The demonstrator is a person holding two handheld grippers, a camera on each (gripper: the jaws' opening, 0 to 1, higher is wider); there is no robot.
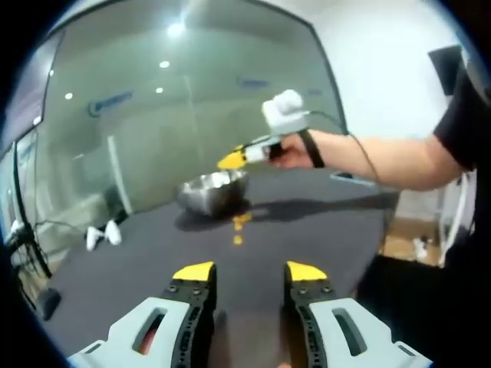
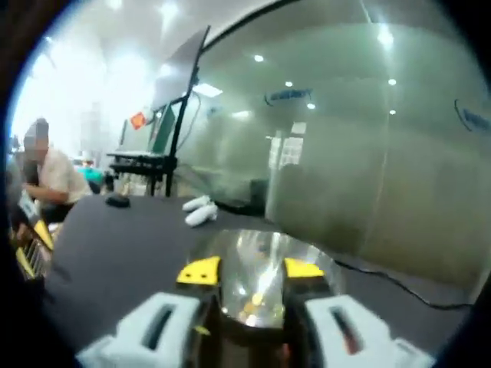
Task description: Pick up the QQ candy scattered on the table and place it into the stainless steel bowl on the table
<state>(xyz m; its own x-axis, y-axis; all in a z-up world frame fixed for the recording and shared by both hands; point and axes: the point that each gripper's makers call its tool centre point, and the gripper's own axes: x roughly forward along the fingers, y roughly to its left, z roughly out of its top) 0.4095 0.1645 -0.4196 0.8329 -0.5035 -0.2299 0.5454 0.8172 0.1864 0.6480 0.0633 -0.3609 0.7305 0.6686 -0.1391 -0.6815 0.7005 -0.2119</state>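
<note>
The stainless steel bowl stands on the dark table in the left gripper view. Two small yellow-orange QQ candies lie just in front of it. My left gripper hangs open low over the table, well short of the candies, with nothing between its jaws. A hand holds my right gripper just above the bowl's rim. In the right gripper view, my right gripper is open directly over the bowl. Yellow bits glint inside the bowl, blurred.
A person's arm reaches in from the right over the table. Two white objects and a small dark object lie on the far side of the table. A glass wall stands behind. A seated person is at the left.
</note>
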